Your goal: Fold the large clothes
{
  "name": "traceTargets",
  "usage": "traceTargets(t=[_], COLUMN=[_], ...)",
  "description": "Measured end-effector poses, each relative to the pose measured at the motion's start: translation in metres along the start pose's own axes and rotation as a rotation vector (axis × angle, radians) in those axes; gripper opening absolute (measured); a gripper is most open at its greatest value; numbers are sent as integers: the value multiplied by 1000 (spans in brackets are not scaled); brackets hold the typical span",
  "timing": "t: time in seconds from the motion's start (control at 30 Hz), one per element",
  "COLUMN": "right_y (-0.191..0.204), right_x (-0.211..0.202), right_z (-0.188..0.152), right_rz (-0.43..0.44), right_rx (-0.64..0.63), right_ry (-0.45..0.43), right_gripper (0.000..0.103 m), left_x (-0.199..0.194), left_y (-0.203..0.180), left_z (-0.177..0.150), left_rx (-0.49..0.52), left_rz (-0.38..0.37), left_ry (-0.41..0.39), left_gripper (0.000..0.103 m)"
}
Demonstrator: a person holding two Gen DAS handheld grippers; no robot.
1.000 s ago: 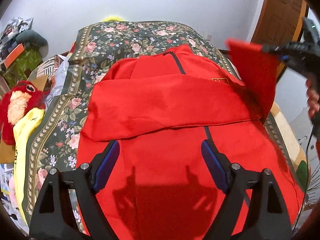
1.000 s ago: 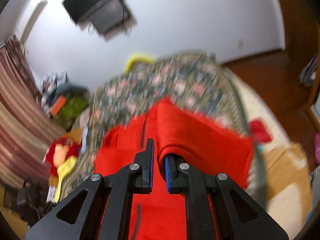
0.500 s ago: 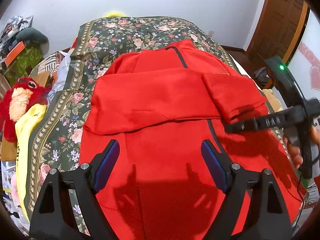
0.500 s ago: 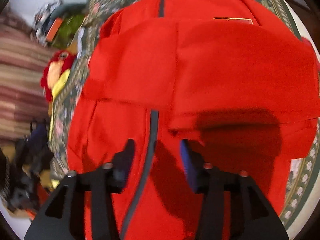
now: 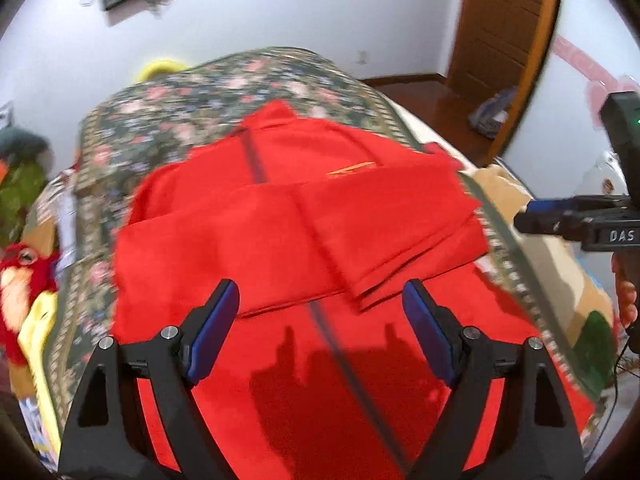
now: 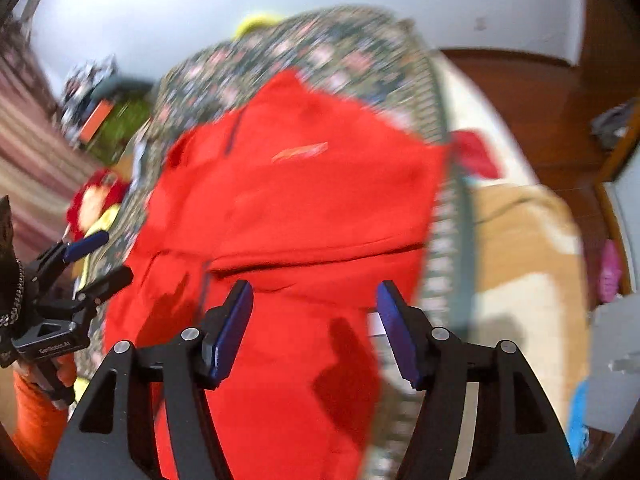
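A large red zip jacket (image 5: 288, 216) lies flat on the floral bedspread (image 5: 208, 108), both sleeves folded across its chest. In the right wrist view the same jacket (image 6: 304, 208) fills the middle, blurred. My left gripper (image 5: 320, 316) hangs open above the jacket's lower half, nothing between its blue pads. My right gripper (image 6: 314, 320) hovers over the jacket's right side, its jaws opening and empty. From the left wrist view, the right gripper (image 5: 536, 216) sits off the bed's right edge. The left gripper (image 6: 100, 256) shows at far left of the right wrist view.
A red and yellow plush toy (image 5: 20, 280) lies left of the bed. A wooden door (image 5: 504, 32) stands at the back right. A tan blanket (image 6: 520, 248) covers the bed's right side. A small red cloth (image 6: 476, 152) lies at that edge. Clutter (image 6: 100, 112) fills the left corner.
The right gripper carried the right sleeve over the chest, let it go and pulled back to the right, jaws opening. The left gripper shifted sideways and stayed open.
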State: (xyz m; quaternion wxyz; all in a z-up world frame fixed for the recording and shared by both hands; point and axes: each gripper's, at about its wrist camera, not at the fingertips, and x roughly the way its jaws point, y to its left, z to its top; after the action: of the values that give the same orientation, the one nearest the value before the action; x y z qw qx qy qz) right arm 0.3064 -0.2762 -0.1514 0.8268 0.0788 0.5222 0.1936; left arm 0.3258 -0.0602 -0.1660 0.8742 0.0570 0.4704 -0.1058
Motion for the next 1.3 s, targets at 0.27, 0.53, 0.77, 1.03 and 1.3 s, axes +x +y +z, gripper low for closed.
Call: traceTargets(t=[0.27,0.53,0.77,1.03,1.3], right_y=[-53,-82,-88,-72,-46], right_x=[-32,-14,-4,-1,-1], right_z=[-16,-34,-45,-42,-32], right_rz=[-145,-120,-113,-93,-78], right_rx=[89,177,166,140,118], right_ry=[-135,-86,-56,-53,-69], right_gripper=[61,62,62,62,62], left_x=[69,147,166,138,49], left_y=[-80,-124,-127,-86,-9], left_z=[36,42,55,75,93], left_rx=[135,176,172,49,-59], left_rz=[-60,-66,35,17,28], left_ry=[99,223,148,52,-134], left_gripper=[83,83,57,2,1])
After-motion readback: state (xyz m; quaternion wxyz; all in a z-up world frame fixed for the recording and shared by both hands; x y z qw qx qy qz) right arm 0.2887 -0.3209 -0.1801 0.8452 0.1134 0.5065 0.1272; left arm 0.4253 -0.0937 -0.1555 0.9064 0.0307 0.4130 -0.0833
